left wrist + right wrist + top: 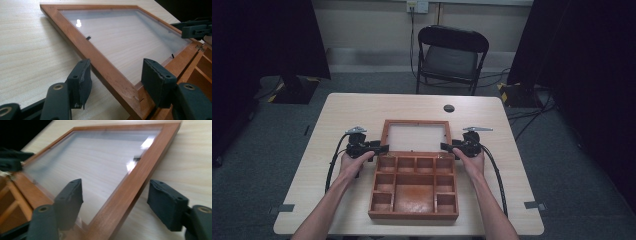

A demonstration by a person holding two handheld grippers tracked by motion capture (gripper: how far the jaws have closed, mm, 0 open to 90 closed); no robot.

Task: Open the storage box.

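Lid (416, 137) of the wooden box (414, 192) lies fully open, flat on the tabletop (342, 115) behind the box, with its glass pane facing up. The box stands near the front edge of the tabletop, and its compartments look empty. The left gripper (384, 148) is at the left side of the lid frame, near the hinge; in the left gripper view its jaws stand apart, one on each side of the wooden rail (100, 65), and the pads do not press on it. The right gripper (444, 146) is at the right side of the frame in the same way; in the right gripper view its jaws are also apart around the rail (130, 187), without touching it. No earlier picture is needed to judge the stage: I think the opening of the box is done, because the lid already rests on the tabletop. What is left, as I judge, is only to pull both grippers away from the frame.
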